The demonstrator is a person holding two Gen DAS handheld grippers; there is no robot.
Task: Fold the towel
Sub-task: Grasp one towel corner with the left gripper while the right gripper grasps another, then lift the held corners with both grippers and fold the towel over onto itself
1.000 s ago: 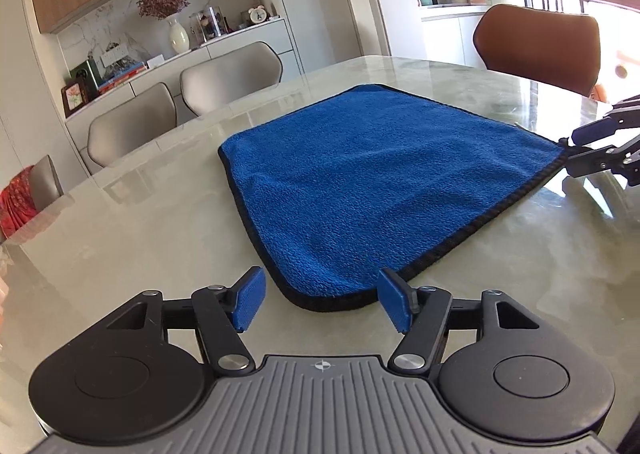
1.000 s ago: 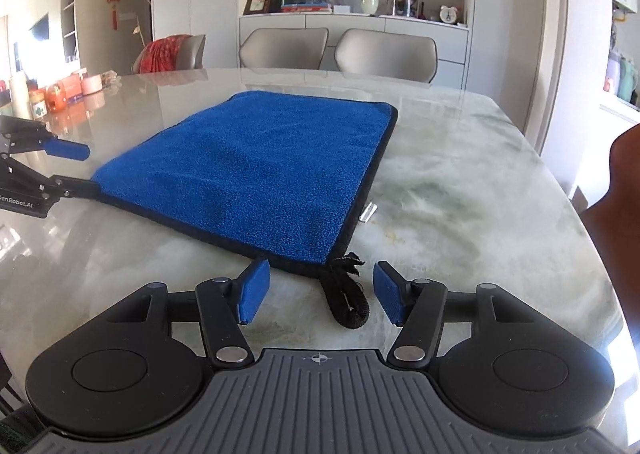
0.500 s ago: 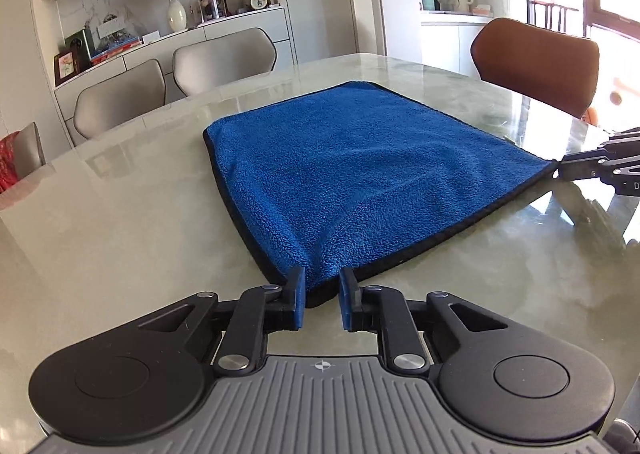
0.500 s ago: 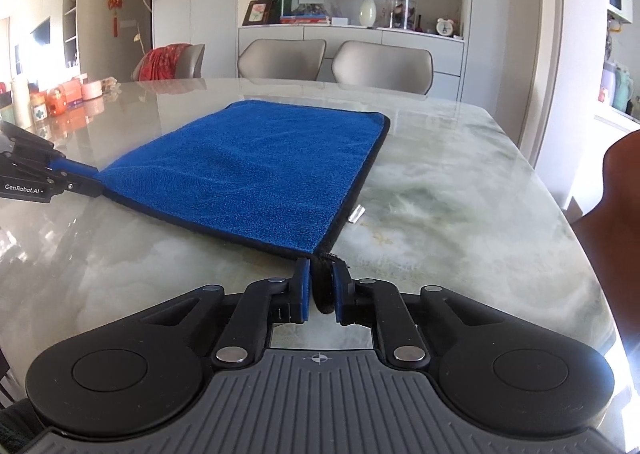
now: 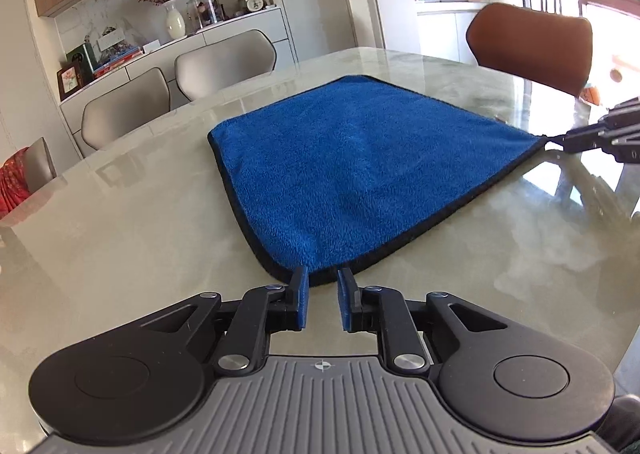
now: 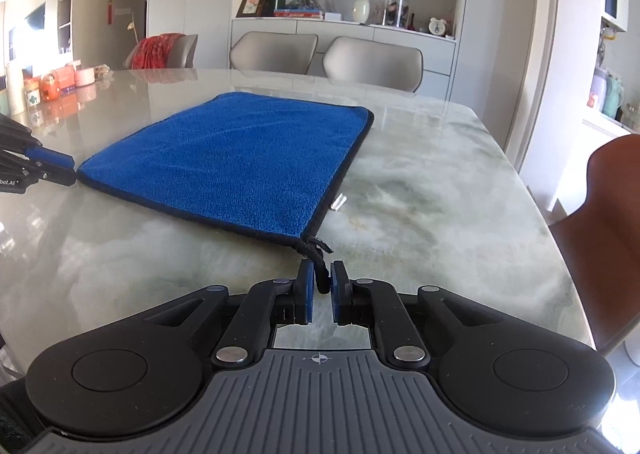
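Note:
A blue towel (image 5: 360, 166) with a black hem lies flat on the marble table (image 5: 120, 234). My left gripper (image 5: 322, 278) has the towel's near-left corner between its blue pads; the jaws are opening slightly, but the cloth is still pinched at the tips. In the right wrist view the same towel (image 6: 240, 158) ends in a black hanging loop (image 6: 320, 270). That loop sits between the pads of my right gripper (image 6: 320, 274), whose jaws are also opening a little. Each gripper shows at the far corner in the other view: right gripper (image 5: 560, 142), left gripper (image 6: 72, 170).
A brown chair (image 5: 532, 42) stands at the table's right side. Two beige chairs (image 6: 372, 62) stand at the far edge. A small clear item (image 6: 339, 201) lies just right of the towel. Jars and boxes (image 6: 52, 86) crowd the far left of the table.
Both grippers went from wide open to closed on the towel's near corners, then widened a touch. The towel's corners are drawn slightly toward the pads.

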